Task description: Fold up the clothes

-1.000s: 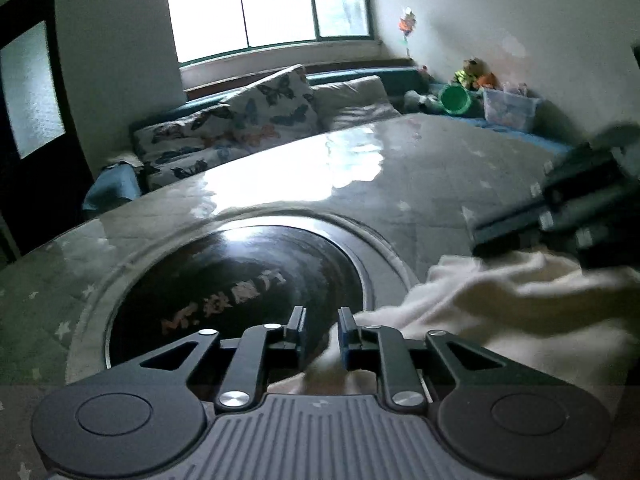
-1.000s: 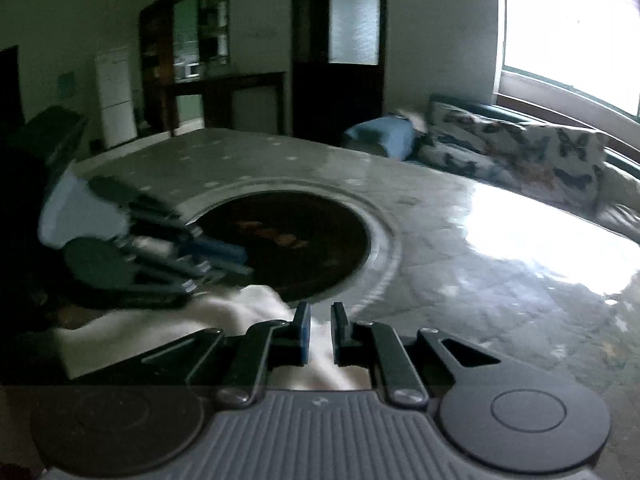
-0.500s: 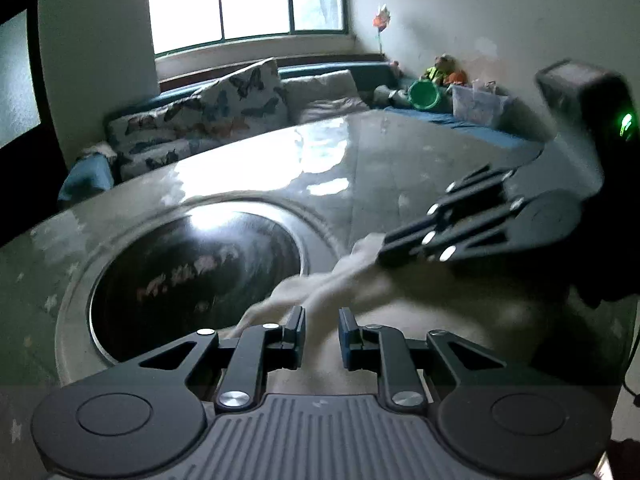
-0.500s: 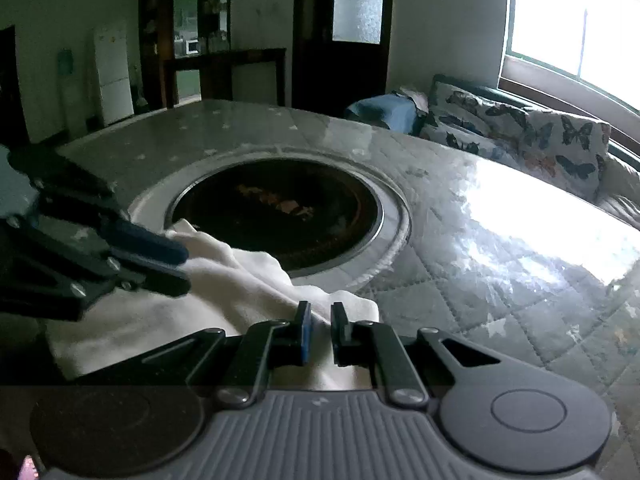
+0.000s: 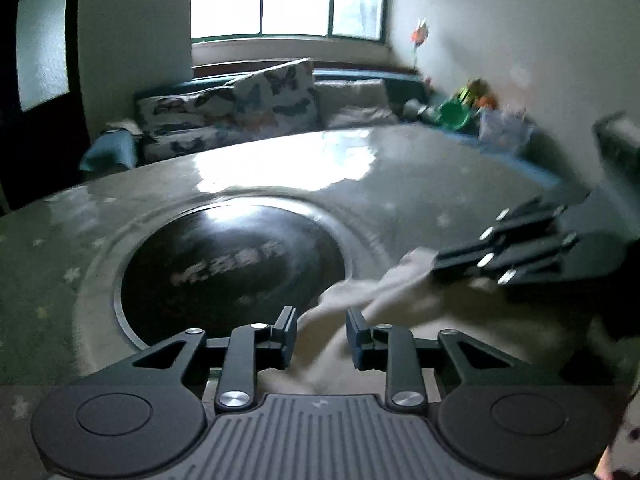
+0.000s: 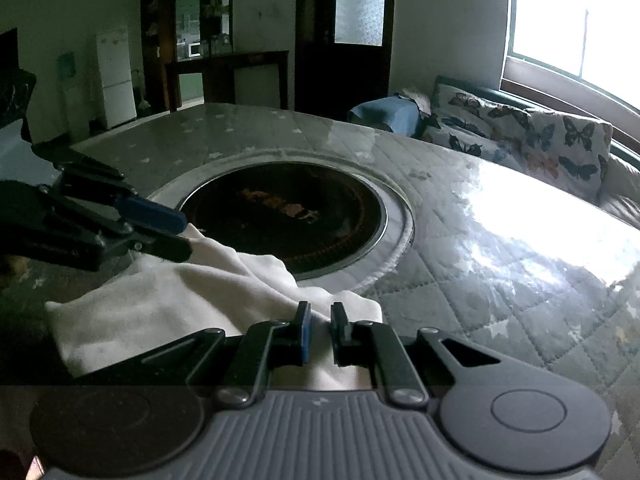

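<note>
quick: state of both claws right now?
Left claw: opening, white cloth between its fingers, no longer pinched.
Right claw: shut on the white cloth's edge.

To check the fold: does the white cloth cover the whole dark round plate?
No, the white cloth overlaps only the near edge of the dark round plate.
</note>
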Available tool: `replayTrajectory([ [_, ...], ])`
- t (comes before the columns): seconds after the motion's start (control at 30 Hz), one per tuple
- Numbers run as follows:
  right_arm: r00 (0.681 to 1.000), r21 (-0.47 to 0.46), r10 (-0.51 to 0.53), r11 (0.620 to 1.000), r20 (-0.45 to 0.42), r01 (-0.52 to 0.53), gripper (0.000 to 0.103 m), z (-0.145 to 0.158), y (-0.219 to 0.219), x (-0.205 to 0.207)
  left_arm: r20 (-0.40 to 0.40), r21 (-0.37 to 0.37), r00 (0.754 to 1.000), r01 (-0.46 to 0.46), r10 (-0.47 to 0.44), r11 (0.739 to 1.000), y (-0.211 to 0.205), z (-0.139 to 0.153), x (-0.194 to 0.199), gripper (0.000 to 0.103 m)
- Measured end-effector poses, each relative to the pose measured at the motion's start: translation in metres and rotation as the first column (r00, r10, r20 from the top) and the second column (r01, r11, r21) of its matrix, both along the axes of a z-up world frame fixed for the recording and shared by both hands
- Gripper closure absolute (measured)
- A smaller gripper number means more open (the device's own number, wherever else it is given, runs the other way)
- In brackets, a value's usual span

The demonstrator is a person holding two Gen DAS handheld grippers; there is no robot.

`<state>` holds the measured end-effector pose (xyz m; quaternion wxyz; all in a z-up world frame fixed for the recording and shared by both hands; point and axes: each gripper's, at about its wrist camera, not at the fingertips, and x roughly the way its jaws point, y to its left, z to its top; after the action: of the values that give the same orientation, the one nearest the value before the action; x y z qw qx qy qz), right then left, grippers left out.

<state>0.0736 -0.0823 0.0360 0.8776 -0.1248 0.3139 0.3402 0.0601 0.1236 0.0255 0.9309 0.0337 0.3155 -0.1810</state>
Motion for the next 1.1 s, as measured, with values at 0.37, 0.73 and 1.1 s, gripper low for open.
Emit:
replayTrajectory([
  [0.37, 0.999, -0.006, -0.035, 0.999, 0.006, 0.036, 0.093, 0.003, -0.017, -0.004, -0.056, 0.051, 0.997, -0.041, 0.044, 0.998, 0.001, -0.023, 0.022, 0.074],
  [0.73, 1.000, 0.046, -0.003, 0.999, 0.020, 0.002, 0.093, 0.023, -0.050, -0.073, -0.018, 0.012, 0.994, 0.104, -0.104, 0.994, -0.018, 0.013, -0.053, 0.074],
  [1.1, 0.996, 0.141, -0.065, 0.987, -0.063, 0.073, 0.089, 0.024, -0.083, -0.080, -0.083, 0.076, 0.992, 0.100, -0.093, 0.992, -0.010, -0.010, -0.072, 0.074],
])
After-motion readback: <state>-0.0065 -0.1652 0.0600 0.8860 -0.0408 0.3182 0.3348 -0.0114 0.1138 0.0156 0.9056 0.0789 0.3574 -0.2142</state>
